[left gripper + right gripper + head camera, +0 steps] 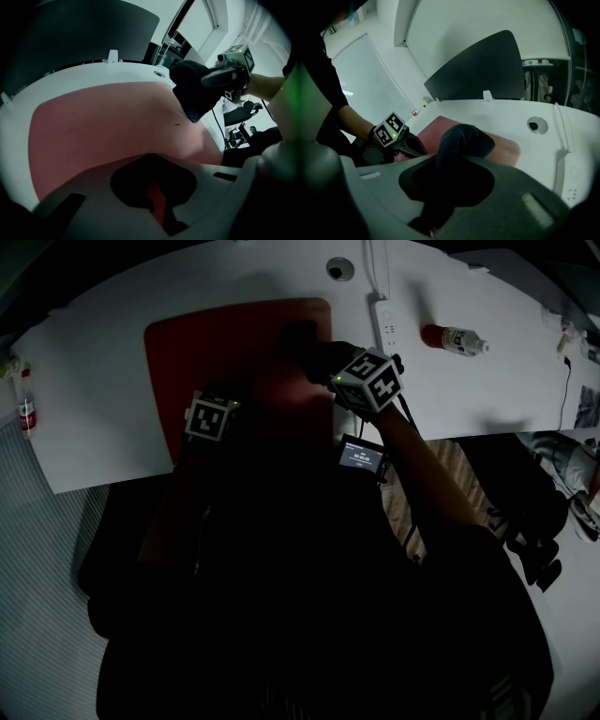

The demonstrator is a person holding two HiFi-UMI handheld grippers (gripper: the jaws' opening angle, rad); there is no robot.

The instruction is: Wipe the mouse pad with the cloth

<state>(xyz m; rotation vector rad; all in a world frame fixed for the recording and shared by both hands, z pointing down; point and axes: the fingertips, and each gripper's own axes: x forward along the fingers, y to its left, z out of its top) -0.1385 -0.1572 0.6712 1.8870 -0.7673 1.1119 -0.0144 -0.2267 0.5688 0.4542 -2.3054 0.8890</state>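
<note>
A red mouse pad lies on the white table. My right gripper is shut on a dark cloth, which hangs bunched over the pad's far right part. In the right gripper view the cloth fills the jaws of the right gripper, above the pad. My left gripper is over the pad's near side, its tips down on the red surface and shut. The left gripper view shows the pad spreading ahead of the left gripper, with the cloth at upper right.
A white power strip and a red and white bottle lie right of the pad. A round cable hole is at the table's far edge. A small bottle stands at the left. A dark partition rises behind the table.
</note>
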